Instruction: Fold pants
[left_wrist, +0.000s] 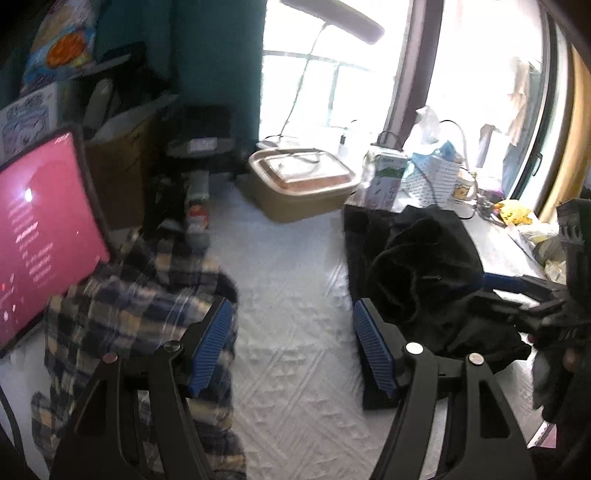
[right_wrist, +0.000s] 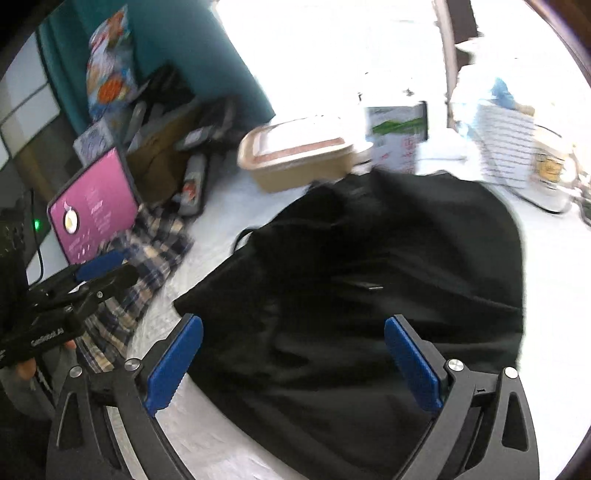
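Fingers on the right gripper (right_wrist: 293, 363) stand wide apart with the black pants (right_wrist: 369, 295) spread under and between them, the blue pads clear of the cloth. The left gripper (left_wrist: 293, 354) also has its fingers apart, nothing between them but bare white tabletop (left_wrist: 288, 295). From the left wrist view the pants lie heaped to the right of that gripper, one rounded fold rising above the rest; from the right wrist view they form a broad dark sheet running away toward the tan container (right_wrist: 299, 162).

Risks, as I judge them: with neither gripper holding the cloth, any fold already made could slump or slide open, since the heap looks loose and uneven. A grasp taken blindly on such dark fabric may catch several layers at once, or only the top one, and drag the pile askew. A small dark strip (right_wrist: 360, 285) lies on the pants; what it is I cannot tell, but it might snag a finger.

Just left lies a plaid garment (left_wrist: 140, 295), near enough to be picked up by mistake. Farther back, the container, a carton (right_wrist: 399, 136) and a mug (right_wrist: 550, 173) crowd the pants' far edge, so a wide sweep could knock them.
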